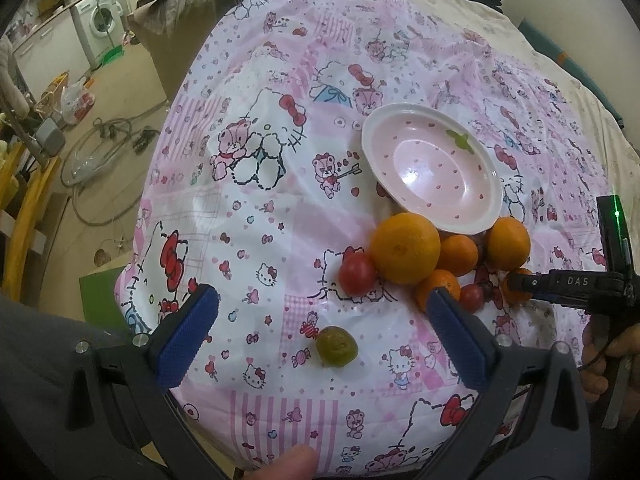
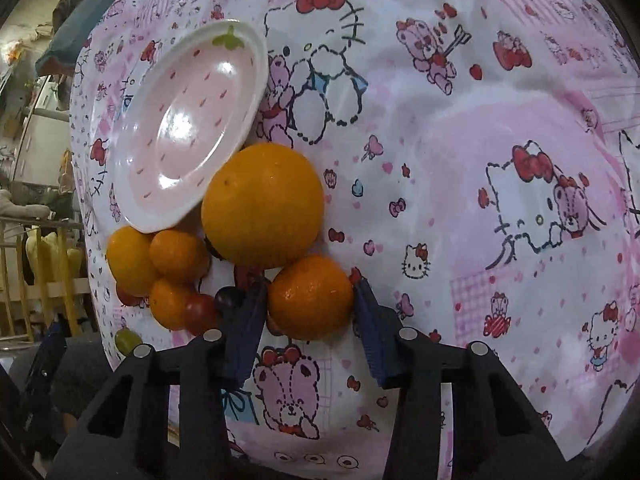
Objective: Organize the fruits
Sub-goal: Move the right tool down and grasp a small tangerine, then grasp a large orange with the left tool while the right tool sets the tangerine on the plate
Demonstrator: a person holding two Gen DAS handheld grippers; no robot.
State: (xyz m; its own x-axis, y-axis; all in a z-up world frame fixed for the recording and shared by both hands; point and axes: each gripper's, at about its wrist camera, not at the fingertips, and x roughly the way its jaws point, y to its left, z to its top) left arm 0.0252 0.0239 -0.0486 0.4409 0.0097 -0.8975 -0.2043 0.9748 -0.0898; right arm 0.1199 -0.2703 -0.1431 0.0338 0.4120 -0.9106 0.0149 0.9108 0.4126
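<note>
A pink strawberry-pattern plate [image 1: 432,164] [image 2: 188,128] sits tilted on a pile of fruit. A large orange [image 1: 404,254] [image 2: 262,204] lies by its rim, with smaller mandarins [image 1: 508,244] [image 2: 132,260], red tomatoes [image 1: 356,276] [image 2: 200,308] and a dark grape [image 2: 229,298] around it. A green fruit [image 1: 337,346] [image 2: 126,340] lies apart. My left gripper [image 1: 320,312] is open above the green fruit. My right gripper [image 2: 308,300] [image 1: 516,280] has both fingers against the sides of a small mandarin [image 2: 310,298] on the cloth.
The fruit lies on a table under a pink Hello Kitty cloth [image 1: 260,200] [image 2: 480,160]. A washing machine [image 1: 100,20] and floor clutter stand far left. A yellow wooden frame [image 1: 24,208] is beside the table.
</note>
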